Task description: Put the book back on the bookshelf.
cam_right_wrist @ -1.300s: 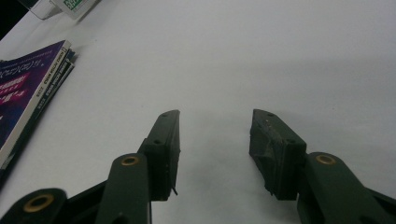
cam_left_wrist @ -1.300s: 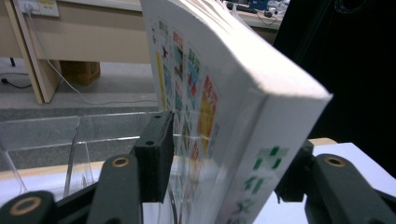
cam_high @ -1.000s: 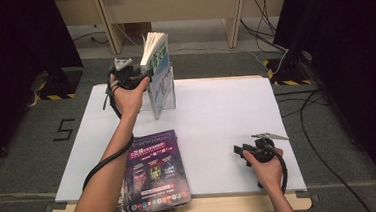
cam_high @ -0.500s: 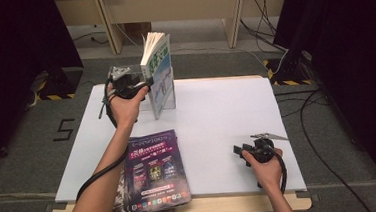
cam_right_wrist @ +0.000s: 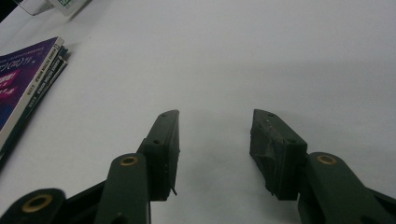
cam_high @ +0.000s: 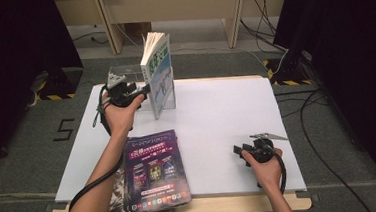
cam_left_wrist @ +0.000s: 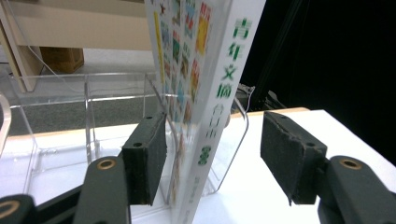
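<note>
A white-and-green book (cam_high: 157, 73) stands upright, leaning a little, in a clear acrylic rack (cam_high: 126, 72) at the back left of the white table (cam_high: 216, 109). My left gripper (cam_high: 144, 92) is held just left of it. In the left gripper view the gripper (cam_left_wrist: 217, 158) is open, and the book's spine (cam_left_wrist: 224, 84) rises between the two jaws, close to the left pad (cam_left_wrist: 147, 156); contact is unclear. My right gripper (cam_high: 237, 150) rests low at the front right, open (cam_right_wrist: 215, 149) over bare table with nothing between its pads.
A stack of purple-covered magazines (cam_high: 155, 171) lies flat at the front left edge, also visible as magazines (cam_right_wrist: 23, 79) in the right gripper view. The rack's clear dividers (cam_left_wrist: 88, 121) stand left of the book. Wooden furniture legs and cables lie beyond the table.
My left hand has drawn back slightly from the book, toward the near left. The book still stands in the rack. The right gripper has stayed put.
</note>
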Demonstrator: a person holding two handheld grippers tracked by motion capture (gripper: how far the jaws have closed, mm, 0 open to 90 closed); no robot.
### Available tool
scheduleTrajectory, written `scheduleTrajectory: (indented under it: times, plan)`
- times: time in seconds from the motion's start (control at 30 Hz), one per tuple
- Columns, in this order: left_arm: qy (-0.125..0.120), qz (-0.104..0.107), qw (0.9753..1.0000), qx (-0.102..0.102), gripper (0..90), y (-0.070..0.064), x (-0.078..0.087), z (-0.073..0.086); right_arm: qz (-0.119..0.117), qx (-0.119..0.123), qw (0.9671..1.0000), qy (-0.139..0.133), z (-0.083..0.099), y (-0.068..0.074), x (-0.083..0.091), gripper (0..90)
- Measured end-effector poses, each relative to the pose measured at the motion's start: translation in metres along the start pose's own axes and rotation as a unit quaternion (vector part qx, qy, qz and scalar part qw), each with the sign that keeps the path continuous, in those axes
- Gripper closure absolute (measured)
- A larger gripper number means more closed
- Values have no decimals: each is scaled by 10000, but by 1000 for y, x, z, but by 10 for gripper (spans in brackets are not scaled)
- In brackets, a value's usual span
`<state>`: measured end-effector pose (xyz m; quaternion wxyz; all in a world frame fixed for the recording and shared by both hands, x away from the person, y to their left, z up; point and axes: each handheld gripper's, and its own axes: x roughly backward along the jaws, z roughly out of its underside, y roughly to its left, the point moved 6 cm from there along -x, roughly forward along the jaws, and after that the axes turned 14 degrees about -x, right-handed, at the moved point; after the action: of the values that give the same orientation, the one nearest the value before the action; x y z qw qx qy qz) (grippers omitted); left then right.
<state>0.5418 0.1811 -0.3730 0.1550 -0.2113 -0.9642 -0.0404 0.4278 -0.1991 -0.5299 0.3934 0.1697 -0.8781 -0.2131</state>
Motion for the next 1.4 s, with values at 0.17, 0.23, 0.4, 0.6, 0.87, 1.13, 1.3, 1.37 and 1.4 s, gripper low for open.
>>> scheduleTrajectory:
  times: [0.17, 0.23, 0.4, 0.6, 0.87, 1.13, 1.3, 1.37, 1.4]
  plan:
    - [22, -29, 10000, -3, 391, 4, 6, 8, 24, -5, 10000, 8, 0, 0, 0, 528]
    - [34, -37, 10000, 24, 389, 6, 8, 12, 56, -10, 10000, 1, 0, 1, 0, 527]
    - [116, -57, 9999, 38, 386, 10, 14, 23, 94, -24, 9999, -94, -3, 3, 2, 527]
    - [223, -37, 9997, 89, 386, 14, 22, 37, 89, 30, 9998, -169, -5, 6, 5, 528]
    - [359, -48, 9993, 85, 387, 20, 38, 55, -18, 170, 9997, -167, -8, 20, 7, 529]
    - [573, -54, 9983, 111, 388, 26, 50, 75, -58, 336, 9994, -71, -8, 32, 6, 535]
    - [766, 10, 9970, 146, 393, 26, 57, 91, -71, 405, 9992, -27, -10, 40, 4, 540]
    - [910, 69, 9956, 188, 404, 25, 60, 99, -86, 447, 9990, -5, -10, 44, 2, 545]
    - [977, 97, 9950, 202, 412, 25, 62, 103, -90, 461, 9989, 16, -10, 46, 1, 548]
